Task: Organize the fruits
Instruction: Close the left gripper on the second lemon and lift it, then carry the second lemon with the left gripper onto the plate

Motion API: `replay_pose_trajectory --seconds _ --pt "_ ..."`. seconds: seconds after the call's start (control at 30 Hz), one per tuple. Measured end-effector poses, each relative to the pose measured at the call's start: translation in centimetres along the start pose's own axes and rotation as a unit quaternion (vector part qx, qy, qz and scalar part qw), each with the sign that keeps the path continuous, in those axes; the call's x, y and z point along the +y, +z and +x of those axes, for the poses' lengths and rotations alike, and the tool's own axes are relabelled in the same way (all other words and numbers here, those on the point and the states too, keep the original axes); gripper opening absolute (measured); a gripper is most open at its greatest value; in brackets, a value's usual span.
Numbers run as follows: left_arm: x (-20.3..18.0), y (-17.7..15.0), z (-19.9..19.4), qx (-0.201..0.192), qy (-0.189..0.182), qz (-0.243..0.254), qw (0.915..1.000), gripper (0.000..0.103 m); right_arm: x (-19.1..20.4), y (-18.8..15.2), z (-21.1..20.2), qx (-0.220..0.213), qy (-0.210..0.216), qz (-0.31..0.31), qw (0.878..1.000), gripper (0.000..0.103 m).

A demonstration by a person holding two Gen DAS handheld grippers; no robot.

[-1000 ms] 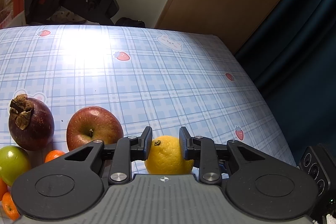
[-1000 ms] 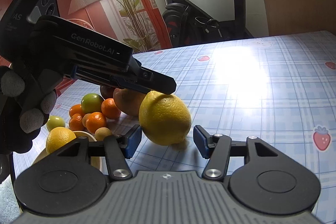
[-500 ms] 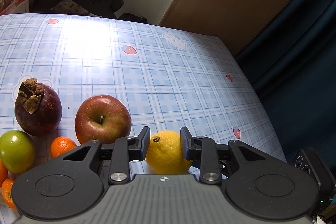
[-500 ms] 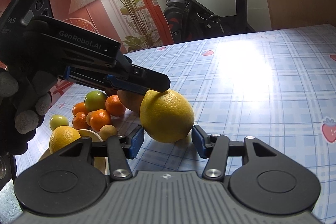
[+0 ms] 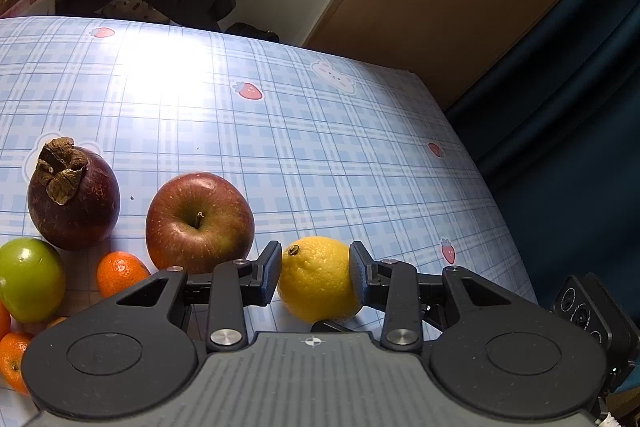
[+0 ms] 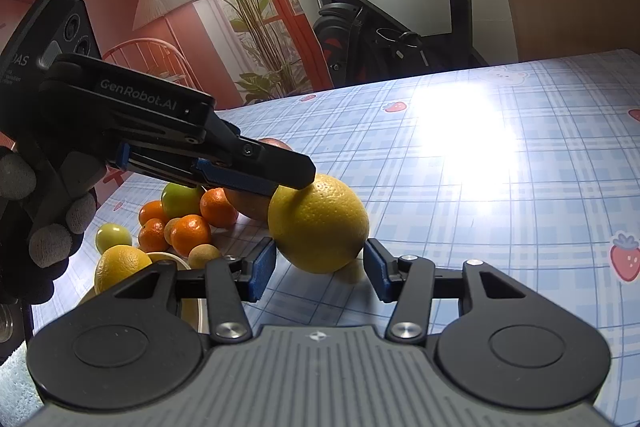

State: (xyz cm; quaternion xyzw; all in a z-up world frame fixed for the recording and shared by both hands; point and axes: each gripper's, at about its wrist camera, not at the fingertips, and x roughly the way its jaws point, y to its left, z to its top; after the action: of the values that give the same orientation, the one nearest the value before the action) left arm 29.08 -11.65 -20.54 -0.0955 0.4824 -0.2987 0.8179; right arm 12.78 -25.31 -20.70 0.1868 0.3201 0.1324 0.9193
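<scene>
A yellow lemon [image 5: 318,279] sits between the pads of my left gripper [image 5: 314,273], which is shut on it and holds it just above the blue checked tablecloth [image 5: 320,147]. In the right wrist view the same lemon [image 6: 320,223] hangs from the left gripper's fingers [image 6: 276,169]. My right gripper [image 6: 320,267] is open, its blue pads on either side of the lemon's lower part without touching it.
A red apple [image 5: 199,221], a dark mangosteen [image 5: 74,193], a green fruit [image 5: 30,279] and small tangerines [image 5: 120,273] lie to the left. A second lemon [image 6: 120,265] rests in a pale bowl [image 6: 192,303]. The table's right edge [image 5: 496,195] drops off by a dark curtain.
The left gripper has lifted the lemon slightly and drawn back a little. The right gripper has moved closer, so its open pads now flank the lemon.
</scene>
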Motion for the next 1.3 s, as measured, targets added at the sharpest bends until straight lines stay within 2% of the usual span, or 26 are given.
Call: replay_pose_trajectory --seconds 0.3,0.47,0.73,1.13,1.3 --pt "-1.0 -0.4 -0.2 -0.002 0.007 0.025 0.9997 0.039 0.6 0.0 0.1 0.0 -0.007 -0.013 1.0 0.054" --pt "-1.0 -0.4 -0.8 -0.007 0.001 0.018 0.9998 0.039 0.8 0.1 -0.5 -0.007 -0.005 -0.014 1.0 0.054" --pt "-1.2 -1.3 -3.9 -0.023 -0.004 0.016 0.9996 0.039 2.8 0.7 -2.0 -0.005 -0.001 -0.04 0.999 0.054" --pt "0.0 -5.2 -9.1 -0.032 0.011 -0.001 0.9994 0.039 8.1 -1.1 -2.5 0.014 0.028 -0.07 0.997 0.054" --pt "1.0 -6.7 -9.8 -0.028 0.019 -0.007 0.9994 0.039 9.4 -2.3 -2.1 0.028 0.034 -0.071 0.997 0.054"
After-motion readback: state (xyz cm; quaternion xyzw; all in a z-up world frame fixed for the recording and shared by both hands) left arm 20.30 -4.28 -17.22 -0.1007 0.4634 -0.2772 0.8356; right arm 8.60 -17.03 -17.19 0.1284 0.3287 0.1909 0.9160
